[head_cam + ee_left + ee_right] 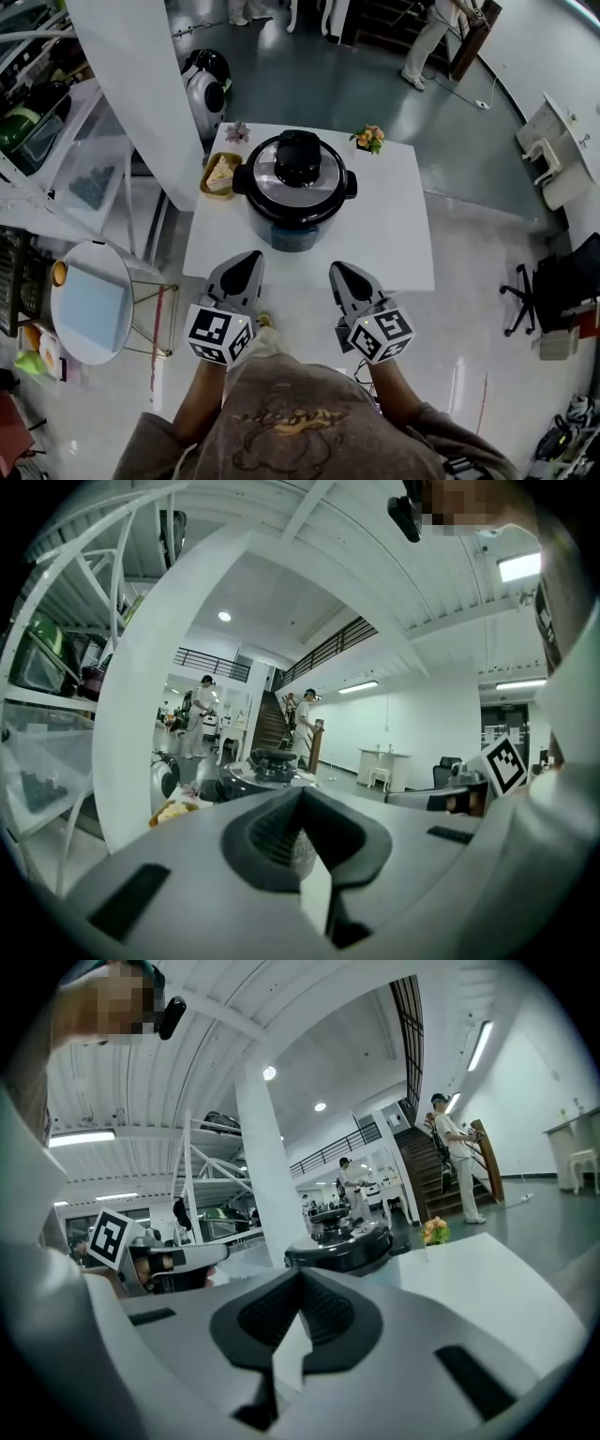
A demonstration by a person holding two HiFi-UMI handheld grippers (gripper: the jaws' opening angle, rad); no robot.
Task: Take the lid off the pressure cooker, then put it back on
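Head view: left tool (250,257), right tool (337,268) closed before pressure cooker (295,195).

white square table (394,234) on grey floor; yellow dish (204,187) with cake slice (221,174) at table's far left edge; small pink flower (237,132) at far left corner, orange-yellow flower bunch (370,138) at far right corner; white pillar (141,84) just left of table; round pale-blue side table (94,305) further left, well apart; black office chair (530,291) off to right; person in white (429,37) standing at back of room
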